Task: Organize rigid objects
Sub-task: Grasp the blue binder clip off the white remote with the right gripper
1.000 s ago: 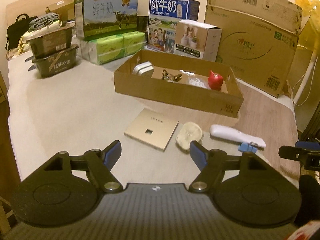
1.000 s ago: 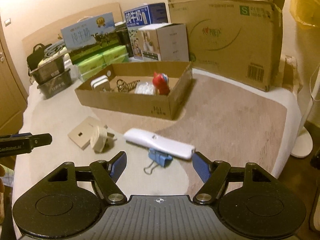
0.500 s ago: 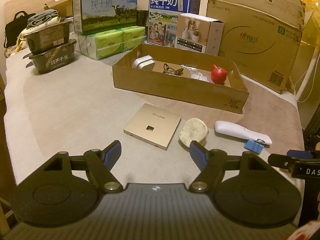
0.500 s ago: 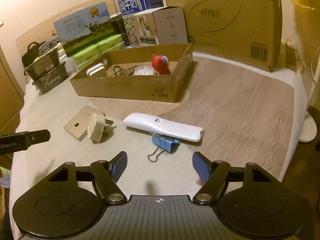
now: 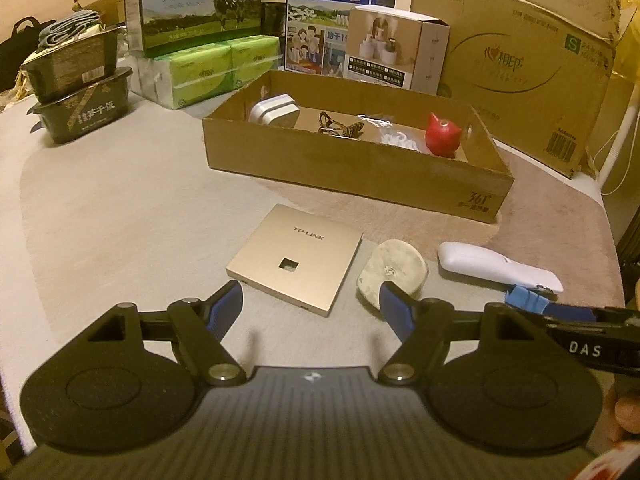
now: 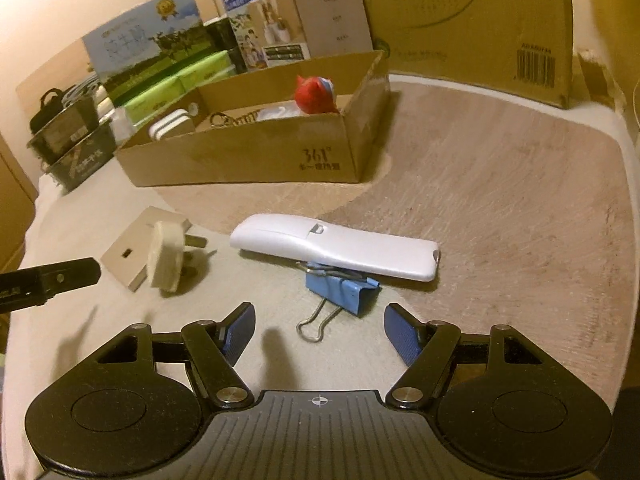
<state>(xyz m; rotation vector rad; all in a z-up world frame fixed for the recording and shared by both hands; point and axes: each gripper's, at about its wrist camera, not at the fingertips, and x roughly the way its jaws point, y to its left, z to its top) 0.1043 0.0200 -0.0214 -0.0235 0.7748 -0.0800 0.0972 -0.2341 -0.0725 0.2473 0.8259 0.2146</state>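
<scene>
Clutter for sorting lies loose on the pale cloth below my two grippers. In the left wrist view a gold square panel (image 5: pixel 296 258) sits at the centre of the frame, flat on the cloth, with a cream wall plug (image 5: pixel 390 274) just beside it to the right and a white handheld device (image 5: pixel 496 266) further right. In the right wrist view that device (image 6: pixel 336 246) lies across the middle, one end resting on a blue binder clip (image 6: pixel 346 288) whose wire handle points toward the bottom of the frame; the plug (image 6: pixel 166 254) stands on its edge at the left, prongs pointing right, leaning against the panel (image 6: pixel 128 256).

My left gripper (image 5: pixel 310 300) hangs above the cloth at the bottom of its frame, jaws parted about halfway and holding nothing; the near corner of the panel shows between its blue fingertips (image 5: pixel 228 306). My right gripper (image 6: pixel 320 328) is likewise parted about halfway and empty, with the clip's handle just above the gap. The black tip of my left gripper shows at the left edge of the right view.

Beyond the loose things, in the upper middle of both frames, stands an open cardboard tray (image 5: pixel 352 166) holding a white adapter (image 5: pixel 274 110), a red figurine (image 5: pixel 442 134), some keys (image 5: pixel 340 128) and a clear bag (image 5: pixel 394 138). Behind it are milk cartons (image 5: pixel 340 12), green tissue packs (image 5: pixel 208 70), a white carton (image 5: pixel 394 52), two dark stacked tubs (image 5: pixel 78 96) at the left and a big cardboard box (image 5: pixel 516 64) at the upper right.
</scene>
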